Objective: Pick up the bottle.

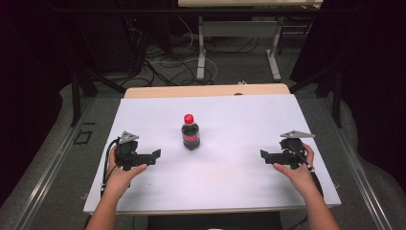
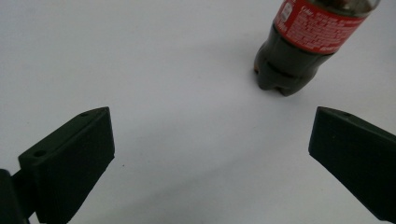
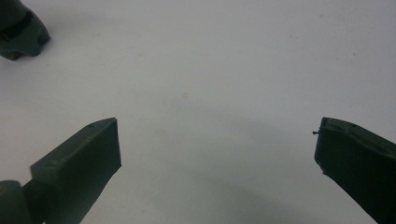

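A cola bottle [image 1: 190, 132] is being kept upright near the middle of the white counter [image 1: 239, 167], its long axis vertical and its red cap on top. It is being flanked by both tools: the left hand-held gripper [image 1: 156, 154] is being held just short of it, with the bottle lying ahead of the jaws and off to their right side (in the left gripper view the dark base and red label [image 2: 299, 42] are being shown close, just beyond the right jaw). The right hand-held gripper [image 1: 263, 154] is being held well apart from the bottle, which is being seen in the right gripper view far off at the upper left corner [image 3: 18, 32]. Both pairs of jaws are being held spread wide, with nothing between them. The left one is judged the nearer, so a short swing toward its right would be bringing the bottle between its jaws.
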A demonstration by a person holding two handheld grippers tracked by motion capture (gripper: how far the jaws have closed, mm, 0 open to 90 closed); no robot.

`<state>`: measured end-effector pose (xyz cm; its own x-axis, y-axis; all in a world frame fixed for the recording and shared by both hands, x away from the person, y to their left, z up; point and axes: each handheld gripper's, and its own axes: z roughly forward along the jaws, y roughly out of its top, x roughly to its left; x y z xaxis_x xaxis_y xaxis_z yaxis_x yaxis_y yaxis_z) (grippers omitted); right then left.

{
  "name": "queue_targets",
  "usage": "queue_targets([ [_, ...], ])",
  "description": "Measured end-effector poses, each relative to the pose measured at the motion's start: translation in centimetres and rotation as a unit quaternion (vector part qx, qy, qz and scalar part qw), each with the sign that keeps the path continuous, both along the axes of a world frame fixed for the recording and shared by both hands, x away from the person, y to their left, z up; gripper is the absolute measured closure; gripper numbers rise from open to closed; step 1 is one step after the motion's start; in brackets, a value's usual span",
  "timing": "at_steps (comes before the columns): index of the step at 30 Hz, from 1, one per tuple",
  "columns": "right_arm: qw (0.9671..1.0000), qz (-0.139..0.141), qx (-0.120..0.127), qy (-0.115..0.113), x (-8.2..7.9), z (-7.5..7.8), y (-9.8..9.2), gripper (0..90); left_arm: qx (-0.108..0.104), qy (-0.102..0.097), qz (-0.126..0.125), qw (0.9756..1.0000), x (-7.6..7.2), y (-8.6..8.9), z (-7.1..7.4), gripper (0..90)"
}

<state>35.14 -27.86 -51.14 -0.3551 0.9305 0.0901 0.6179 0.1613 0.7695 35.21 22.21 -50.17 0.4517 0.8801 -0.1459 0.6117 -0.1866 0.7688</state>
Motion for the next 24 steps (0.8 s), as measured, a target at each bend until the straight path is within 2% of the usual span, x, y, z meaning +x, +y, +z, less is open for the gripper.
queue_targets([
  [1, 1.0000, 0.008, 0.005, -0.002, -0.1, 0.1, 0.2, 3.8, -0.003, -0.001, -0.001, 1.0000, 0.0, 0.0, 0.1, 1.0],
  [3, 1.0000, 0.006, 0.005, 0.002, -0.1, 0.2, 0.2, 3.8, -0.015, 0.005, -0.002, 0.9999, -0.2, -0.4, 0.1, 1.1],
  [4, 0.9999, 0.008, 0.005, -0.004, -0.2, 0.2, 0.3, 3.7, -0.020, 0.001, -0.001, 0.9998, -0.2, -0.7, 0.1, 1.1],
  [5, 0.9999, 0.008, 0.005, -0.004, -0.2, 0.2, 0.3, 3.7, -0.008, -0.001, -0.008, 0.9999, -0.2, -0.7, 0.3, 1.1],
  [10, 0.9997, 0.012, 0.002, -0.020, -0.5, 0.3, 0.8, 5.9, -0.018, -0.021, -0.028, 0.9992, -0.1, -1.8, 0.6, 2.1],
  [13, 0.9997, 0.014, -0.002, -0.021, -0.6, 0.4, 1.0, 6.3, -0.008, -0.028, -0.042, 0.9987, 0.4, -2.5, 1.0, 2.5],
  [15, 0.9995, 0.016, -0.007, -0.026, -0.6, 0.4, 1.2, 6.4, -0.009, -0.028, -0.047, 0.9985, 0.8, -3.2, 1.3, 3.0],
  [18, 0.9992, 0.027, -0.006, -0.029, -0.6, 0.4, 1.2, 6.5, -0.015, -0.039, -0.059, 0.9974, 1.6, -4.2, 1.6, 4.2],
  [21, 0.9994, 0.023, 0.004, -0.027, -0.6, 0.3, 1.3, 6.5, -0.008, -0.051, -0.079, 0.9956, 2.5, -5.2, 1.8, 4.8],
  [22, 0.9993, 0.024, 0.006, -0.028, -0.5, 0.3, 1.2, 6.5, -0.014, -0.047, -0.081, 0.9955, 2.8, -5.7, 1.8, 4.9],
  [24, 0.9993, 0.023, 0.007, -0.028, -0.5, 0.3, 1.2, 6.5, -0.013, -0.048, -0.092, 0.9945, 3.3, -6.5, 1.7, 4.9],
])
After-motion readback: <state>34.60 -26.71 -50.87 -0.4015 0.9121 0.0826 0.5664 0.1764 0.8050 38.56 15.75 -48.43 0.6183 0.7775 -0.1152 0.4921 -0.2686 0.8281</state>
